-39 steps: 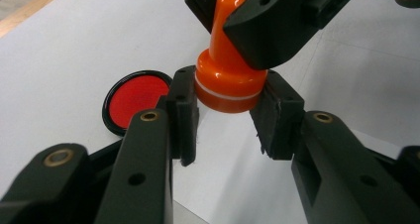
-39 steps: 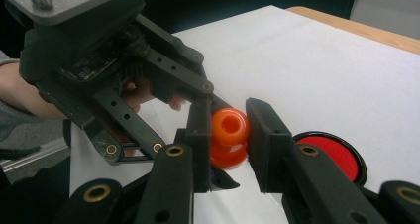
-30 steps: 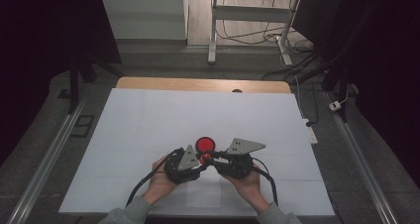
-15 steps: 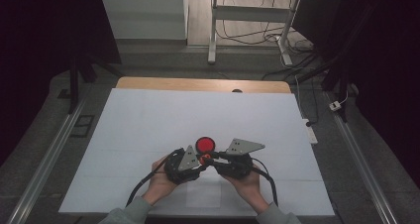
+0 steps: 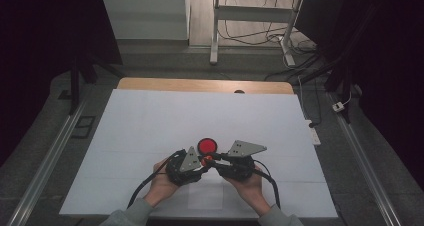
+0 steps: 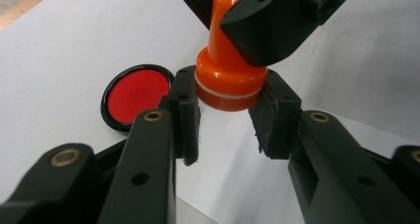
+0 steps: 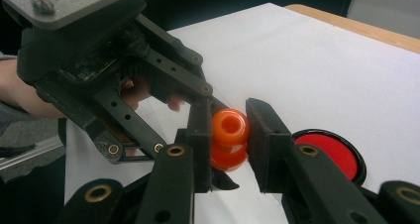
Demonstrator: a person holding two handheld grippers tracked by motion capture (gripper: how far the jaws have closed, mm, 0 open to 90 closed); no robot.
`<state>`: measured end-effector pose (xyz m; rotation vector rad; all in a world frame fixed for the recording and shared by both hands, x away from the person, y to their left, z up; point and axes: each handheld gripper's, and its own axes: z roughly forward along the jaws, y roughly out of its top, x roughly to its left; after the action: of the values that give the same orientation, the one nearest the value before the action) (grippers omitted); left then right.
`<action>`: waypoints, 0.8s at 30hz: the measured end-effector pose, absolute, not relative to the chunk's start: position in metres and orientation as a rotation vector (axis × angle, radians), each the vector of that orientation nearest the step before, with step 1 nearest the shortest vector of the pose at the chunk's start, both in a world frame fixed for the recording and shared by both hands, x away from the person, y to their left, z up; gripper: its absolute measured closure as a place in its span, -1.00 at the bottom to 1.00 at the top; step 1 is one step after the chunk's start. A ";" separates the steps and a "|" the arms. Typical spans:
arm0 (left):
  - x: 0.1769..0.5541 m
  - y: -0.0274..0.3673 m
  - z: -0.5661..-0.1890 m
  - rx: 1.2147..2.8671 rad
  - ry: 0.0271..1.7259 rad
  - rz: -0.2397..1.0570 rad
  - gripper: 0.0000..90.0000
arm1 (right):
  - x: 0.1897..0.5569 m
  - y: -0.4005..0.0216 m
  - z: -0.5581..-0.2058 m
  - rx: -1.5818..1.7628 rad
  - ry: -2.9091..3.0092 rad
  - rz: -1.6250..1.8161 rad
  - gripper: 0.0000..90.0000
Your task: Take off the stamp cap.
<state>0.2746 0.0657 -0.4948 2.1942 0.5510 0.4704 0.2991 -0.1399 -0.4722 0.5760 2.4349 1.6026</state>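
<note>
Gripping the orange stamp (image 6: 228,80), 2 claws hide its handle.

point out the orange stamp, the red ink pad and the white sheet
orange stamp (image 6: 225,80), left gripper view, on its wide base
red ink pad (image 6: 136,91), left gripper view, on its red face
white sheet (image 5: 150,121), high view, on a bare part

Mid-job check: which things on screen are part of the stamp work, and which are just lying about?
In the job:
- orange stamp, clamped by both claws
- left claw, on its base
- right claw, on its handle
- red ink pad, open beside it

Lying about:
- white power strip
- cables on the floor
</note>
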 end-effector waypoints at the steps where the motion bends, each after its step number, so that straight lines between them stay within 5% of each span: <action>1: 0.275 0.066 -0.495 2.194 0.551 0.470 0.45 | 0.299 -0.140 -0.472 0.576 2.435 1.603 0.60; 24: 0.275 0.066 -0.496 2.199 0.548 0.467 0.45 | 0.299 -0.139 -0.472 0.578 2.434 1.599 0.60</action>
<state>0.2749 0.0659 -0.4956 2.1994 0.5481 0.4667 0.2986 -0.1395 -0.4721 0.5781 2.4339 1.5993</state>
